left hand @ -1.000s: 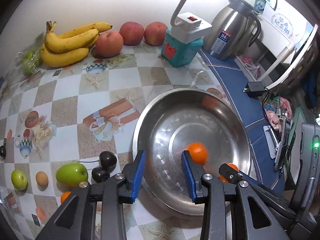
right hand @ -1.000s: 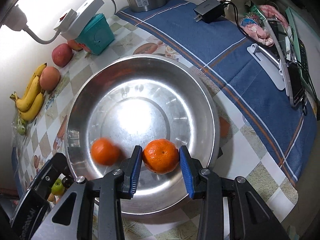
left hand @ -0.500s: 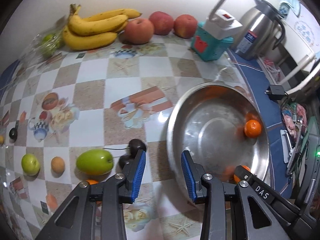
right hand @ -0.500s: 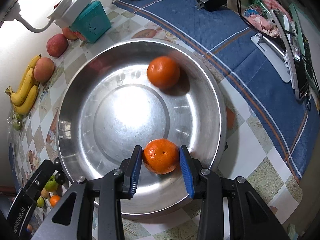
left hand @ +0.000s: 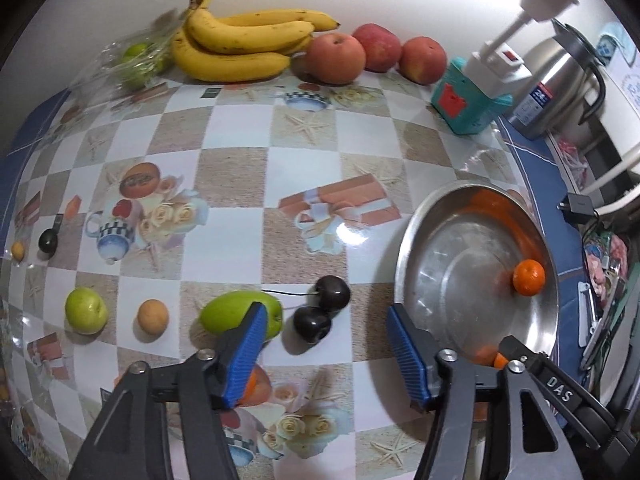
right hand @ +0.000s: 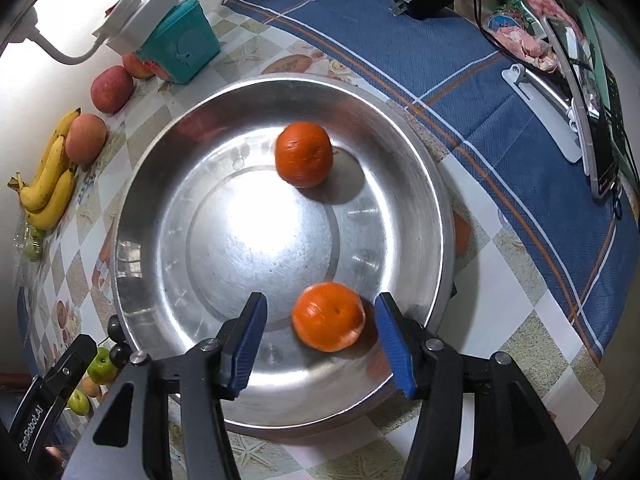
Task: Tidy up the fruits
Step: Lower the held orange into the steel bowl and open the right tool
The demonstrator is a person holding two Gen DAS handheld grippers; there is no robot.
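Checkered tabletop (left hand: 236,184) carries fruit. Right gripper (right hand: 318,340), jaws opening, straddles an untouched tangerine (right hand: 328,317) inside the steel bowl (right hand: 416,152). Left gripper (left hand: 324,354), jaws opening, holds nothing; two dark plums (left hand: 322,308) lie just ahead between its fingers.

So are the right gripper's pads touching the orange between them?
Apart. In the right wrist view the opening right gripper shows gaps either side of the orange.
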